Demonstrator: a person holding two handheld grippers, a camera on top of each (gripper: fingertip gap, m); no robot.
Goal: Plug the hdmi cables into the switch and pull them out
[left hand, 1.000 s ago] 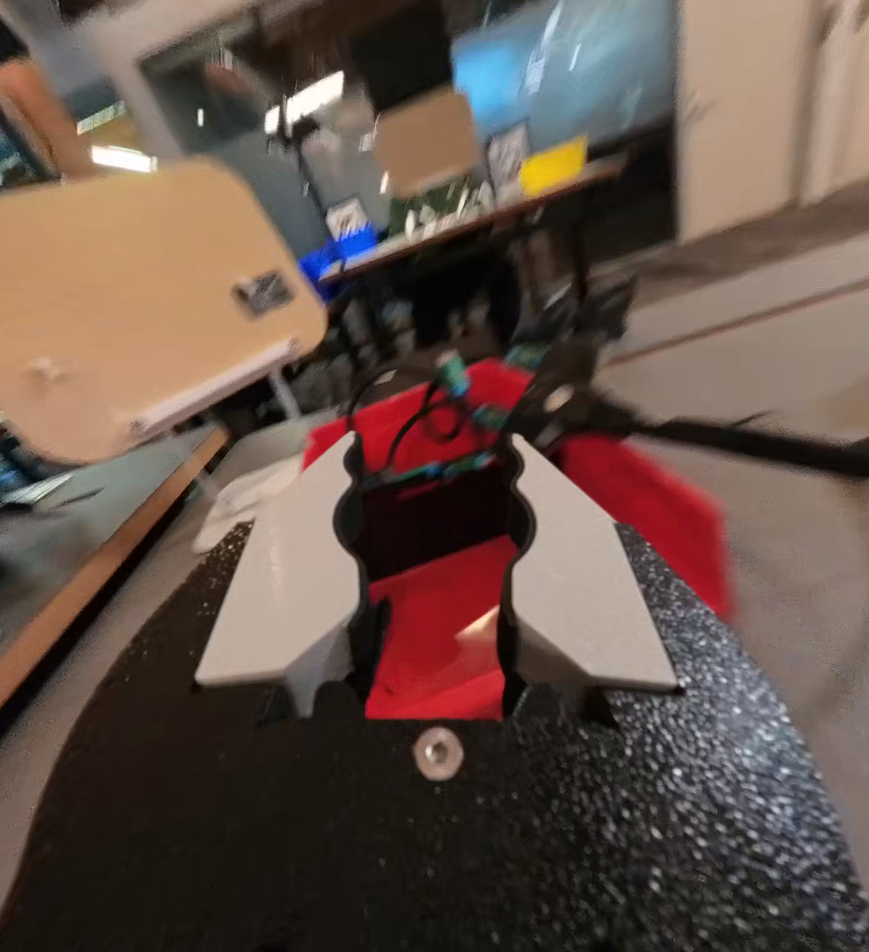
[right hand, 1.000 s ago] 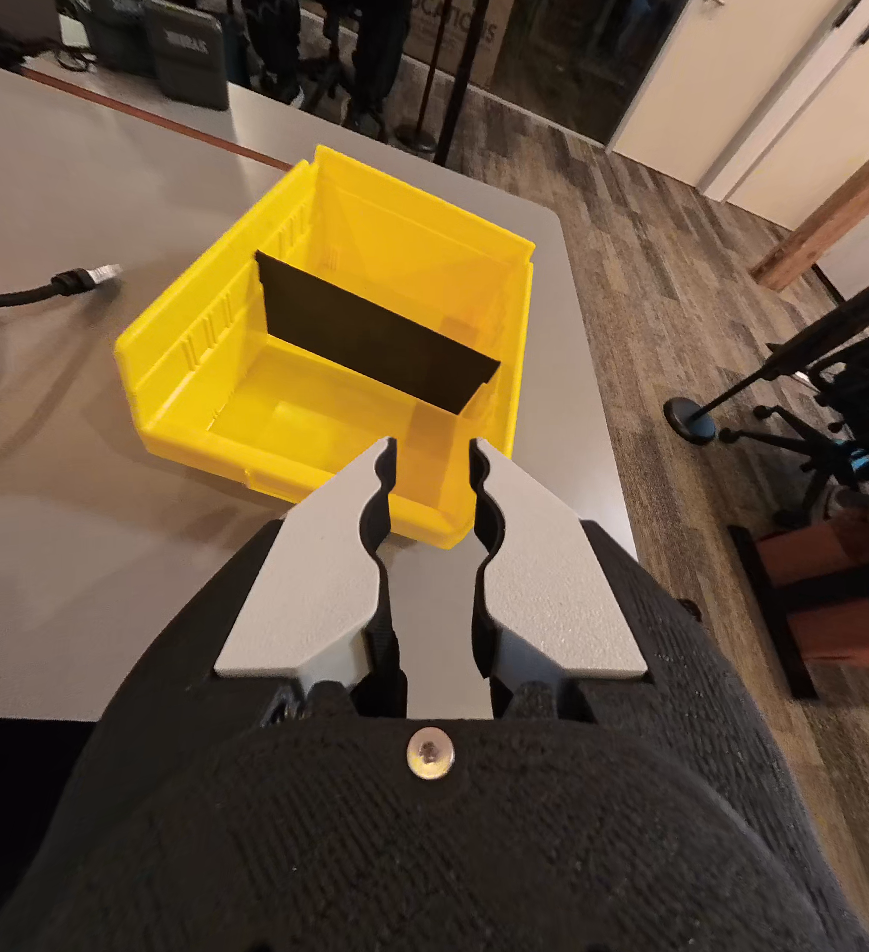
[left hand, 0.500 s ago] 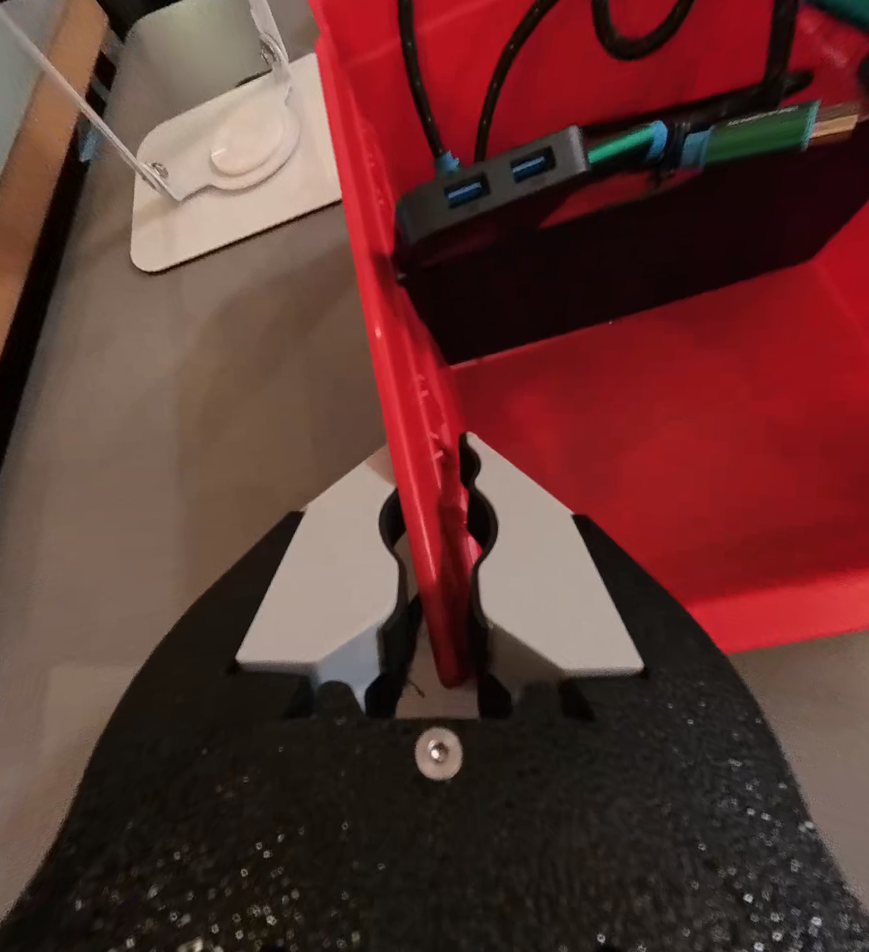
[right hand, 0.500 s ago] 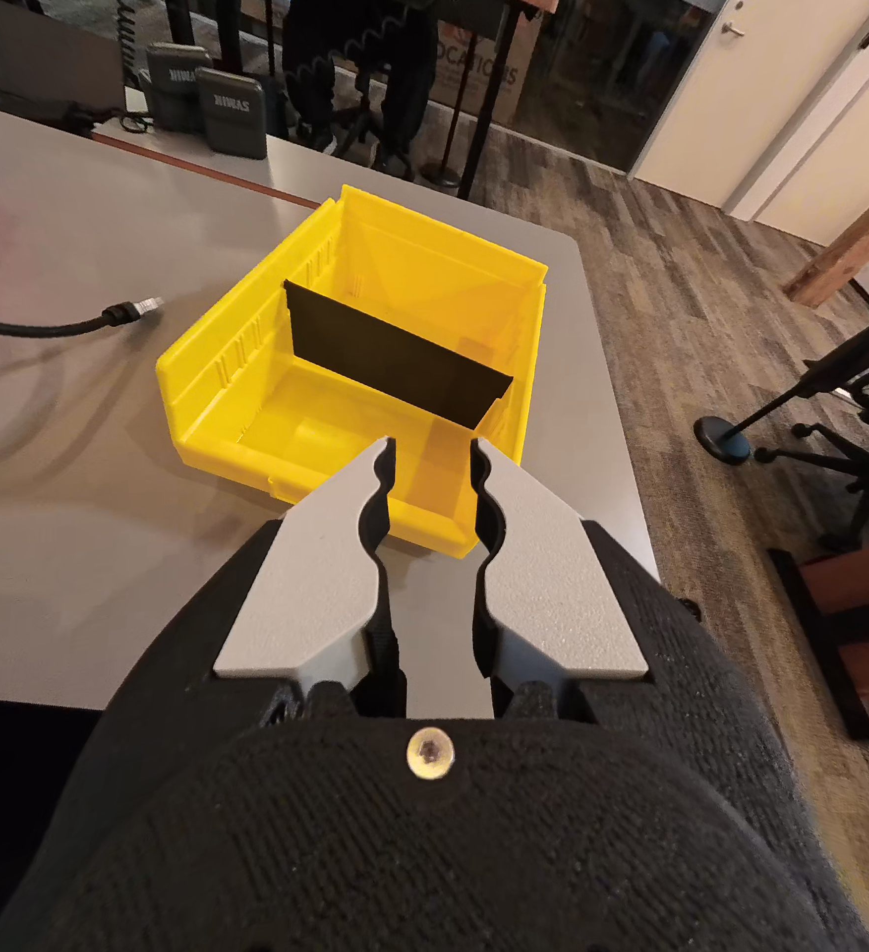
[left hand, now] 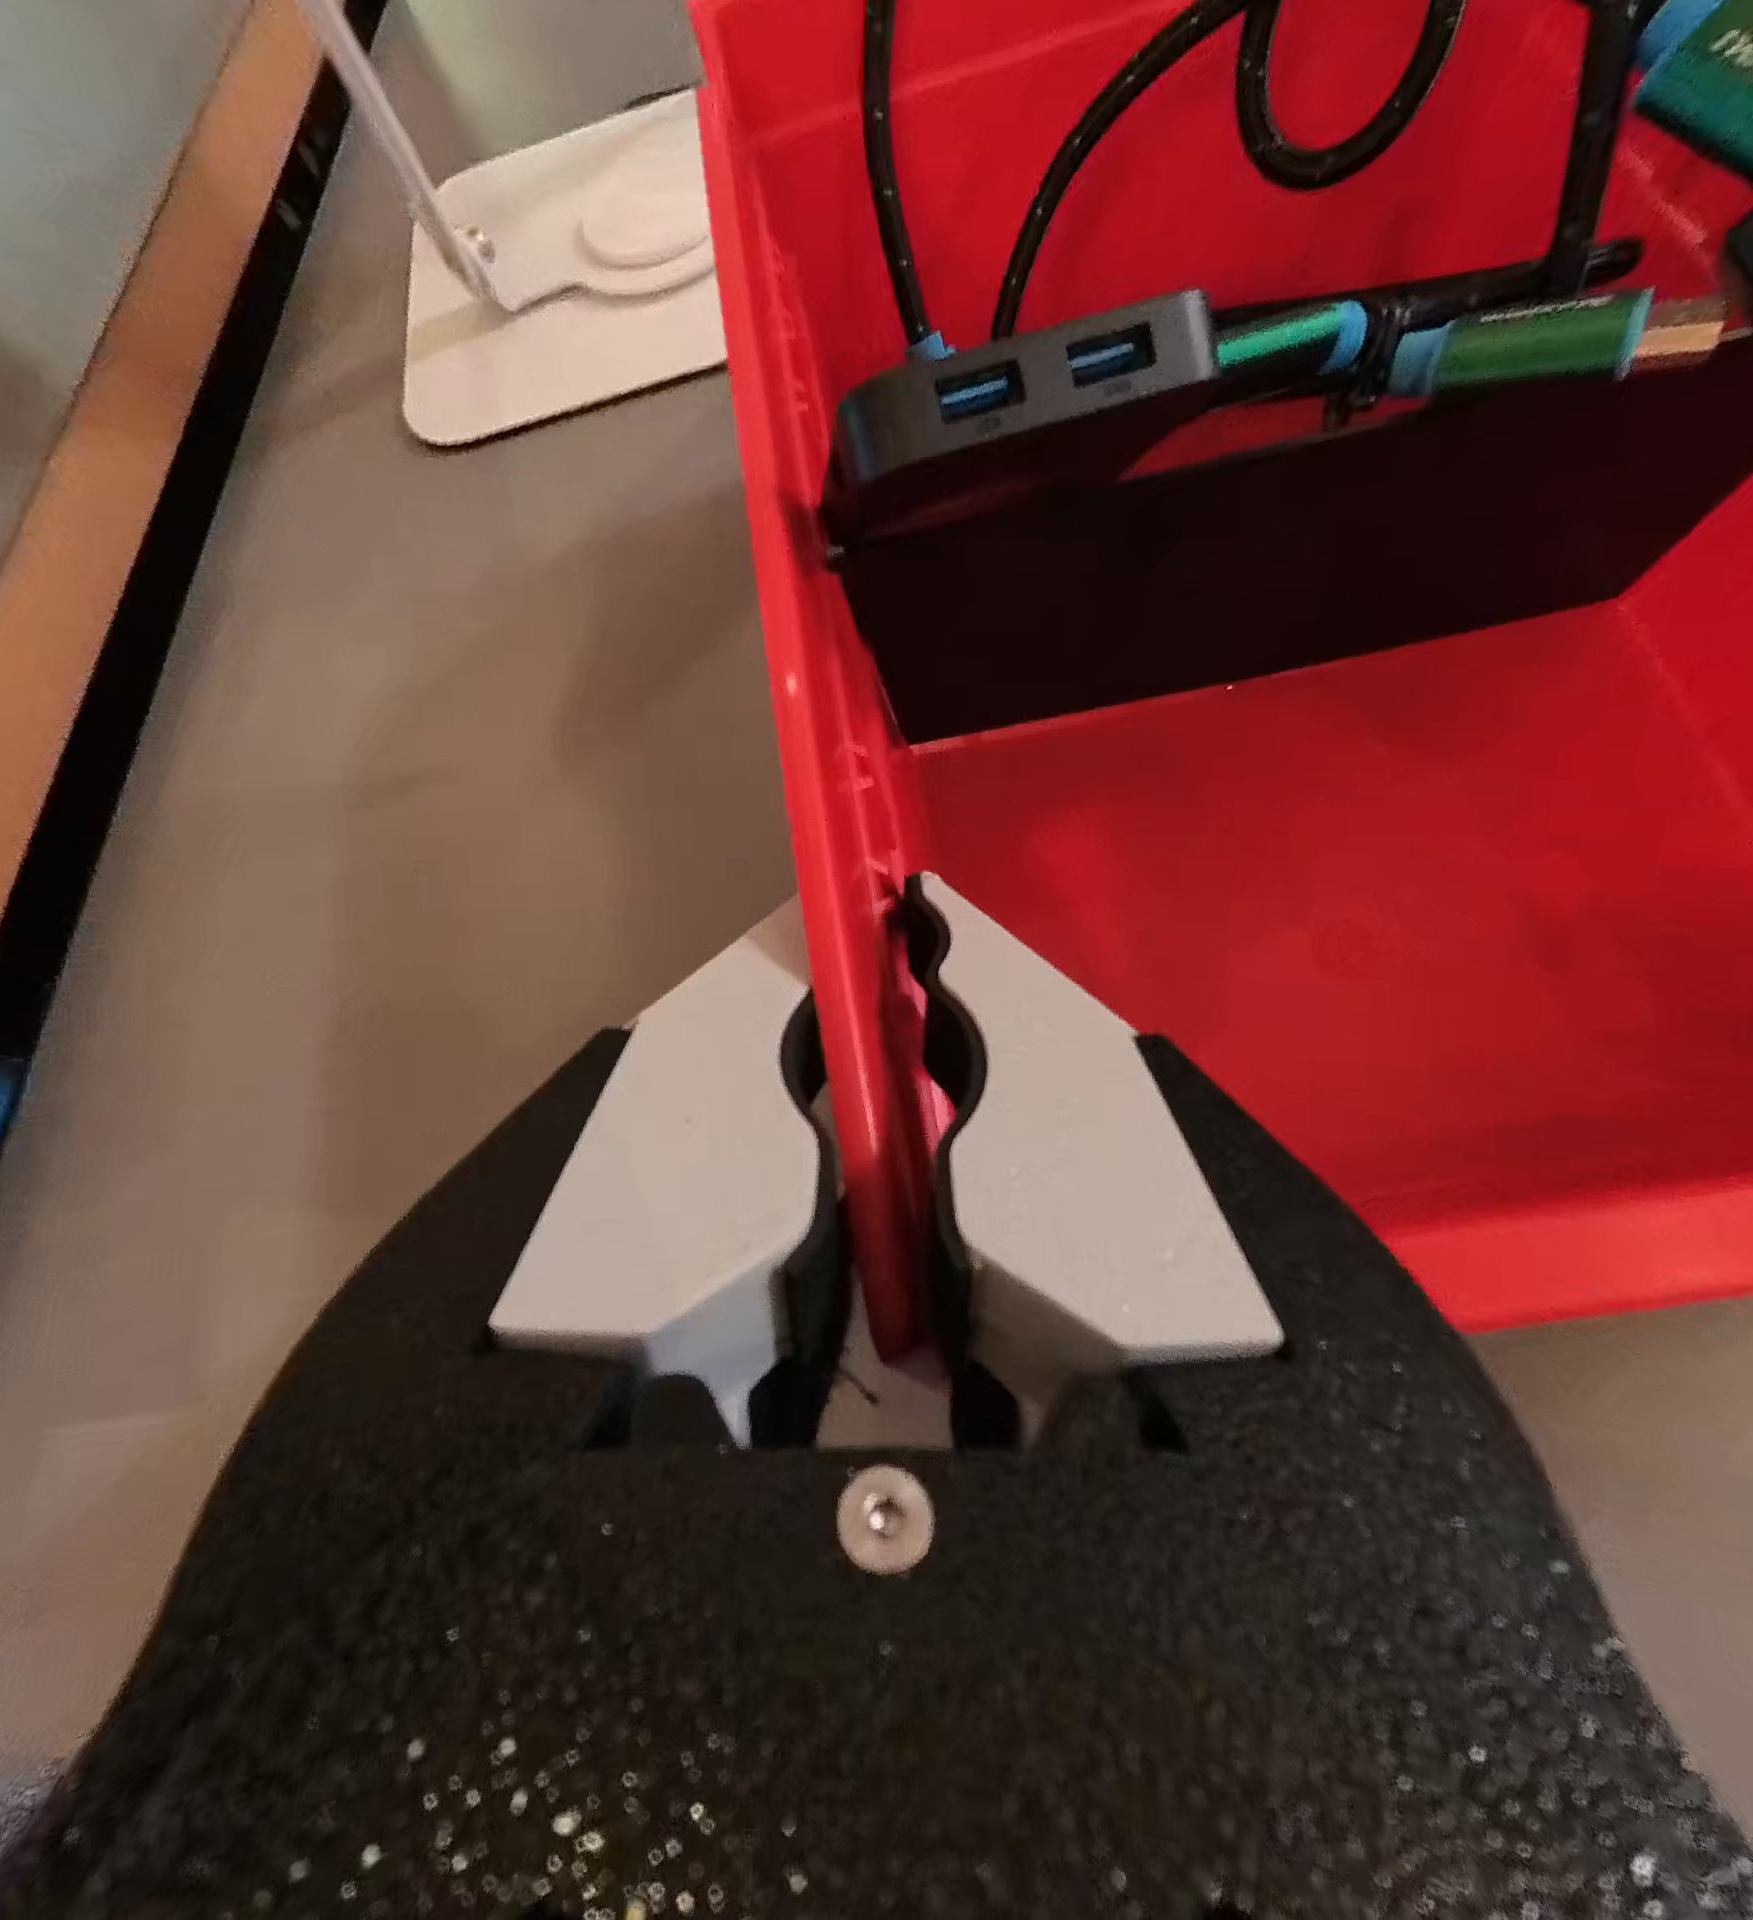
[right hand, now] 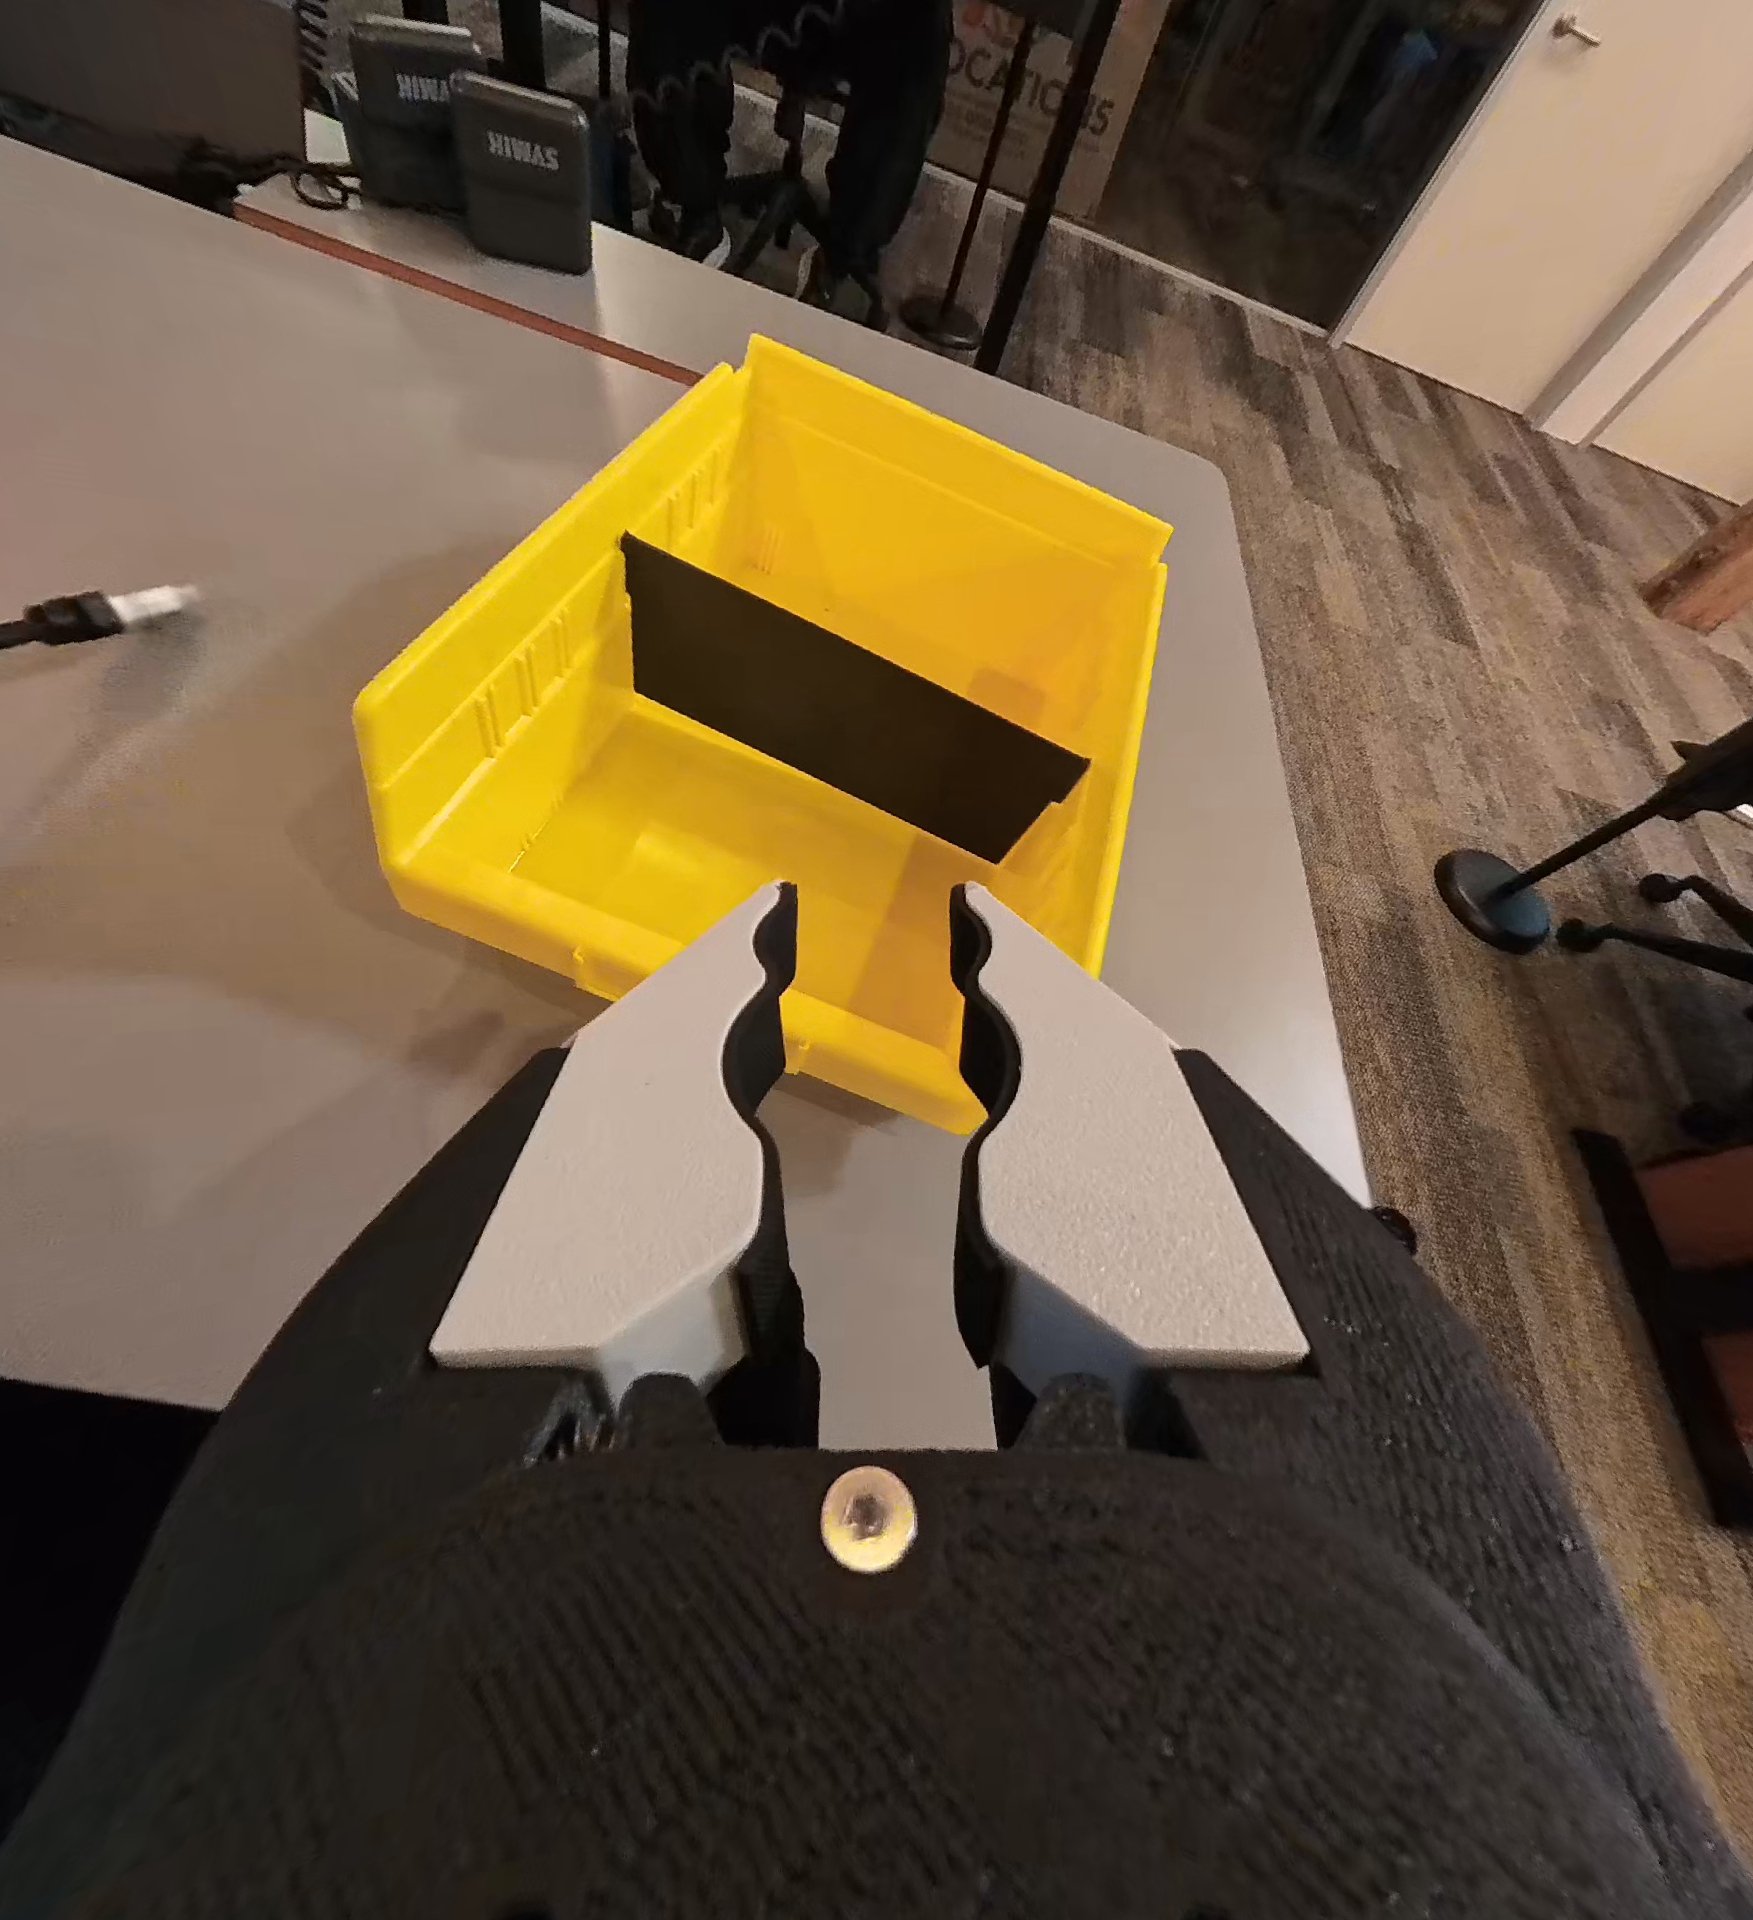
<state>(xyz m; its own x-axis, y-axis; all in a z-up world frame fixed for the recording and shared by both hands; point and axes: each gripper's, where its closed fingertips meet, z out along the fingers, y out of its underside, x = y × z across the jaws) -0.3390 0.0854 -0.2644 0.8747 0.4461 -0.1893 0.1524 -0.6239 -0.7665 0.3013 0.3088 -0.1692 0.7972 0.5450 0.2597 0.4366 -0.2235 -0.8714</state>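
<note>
Left hand-held gripper (left hand: 867, 914): we find it clamped on the left side wall of the red bin (left hand: 1371, 987), one finger outside the wall and one inside. We judge the hold is meant to steady the bin while its contents are worked.

Right hand-held gripper (right hand: 872, 899): its fingers stand apart with nothing between them. It hovers above the near corner of the yellow bin (right hand: 498, 717), touching nothing.

Switch (left hand: 1028, 400): a dark box with two blue ports facing us, resting on the top edge of the black divider (left hand: 1319, 571) against the left wall of the red bin. We take it for the task's switch; the blue ports themselves do not look like HDMI sockets.

Cables in red bin: a green-bodied plug (left hand: 1537, 338) lies along the divider top, just right of the switch, with black leads (left hand: 955, 208) looped behind. We cannot tell whether any plug is seated.

Loose cable (right hand: 51, 623): on the worktop (right hand: 176, 987), well left of the yellow bin, plug end free.

Yellow bin contents: none seen; only its black divider (right hand: 851, 717).

Edges: the yellow bin sits near the worktop's right edge, with floor beyond.

Room to move: the near compartment of the red bin is bare, giving open approach to the switch from the front. Worktop left of the red bin is open up to a white stand base (left hand: 560, 312).

Stage, in our judgement: preparation; no plugging under way.
</note>
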